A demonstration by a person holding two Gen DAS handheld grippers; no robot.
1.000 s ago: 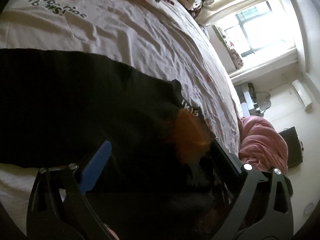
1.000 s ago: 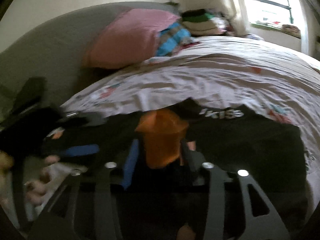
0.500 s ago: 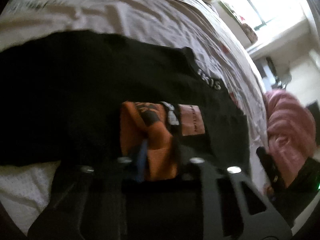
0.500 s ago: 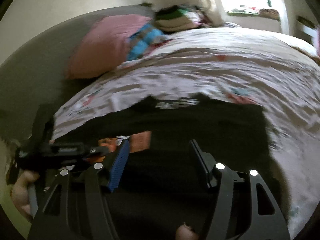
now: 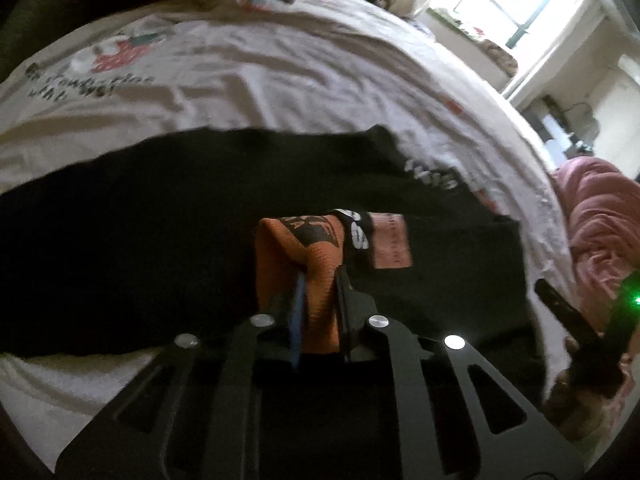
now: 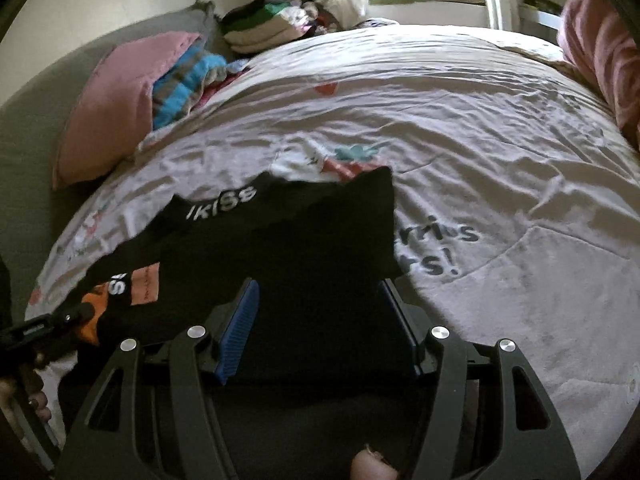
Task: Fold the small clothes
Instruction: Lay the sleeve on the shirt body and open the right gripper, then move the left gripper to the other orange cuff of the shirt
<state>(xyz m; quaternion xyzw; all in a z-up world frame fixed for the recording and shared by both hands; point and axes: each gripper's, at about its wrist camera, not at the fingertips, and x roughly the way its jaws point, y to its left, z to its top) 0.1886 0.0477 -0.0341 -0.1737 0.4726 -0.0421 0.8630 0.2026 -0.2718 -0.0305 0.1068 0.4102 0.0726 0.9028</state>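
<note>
A black garment (image 5: pixel 160 220) with white "ikiss" lettering lies spread on the cream bedsheet (image 5: pixel 240 60). Its orange waistband (image 5: pixel 304 248) is bunched up beside a pink label (image 5: pixel 390 240). My left gripper (image 5: pixel 320 276) is clamped on that orange band, its jaws opening slightly while the pads still pinch the fabric. In the right wrist view the same garment (image 6: pixel 300 240) fills the foreground. My right gripper (image 6: pixel 318 284) stands open over its right part, with black cloth lying between the fingers and untouched by the pads. The left gripper (image 6: pixel 76 316) shows at the far left, at the orange band (image 6: pixel 90 304).
A pink pillow (image 6: pixel 120 100), a blue striped cloth (image 6: pixel 180 80) and a stack of folded clothes (image 6: pixel 264 24) lie at the head of the bed. A pink blanket (image 6: pixel 600 60) is heaped at the right edge. The sheet (image 6: pixel 480 140) beyond the garment is wrinkled.
My left gripper went from wide open to closed on the orange waistband. My right gripper slid right, away from the orange band, to the garment's other side.
</note>
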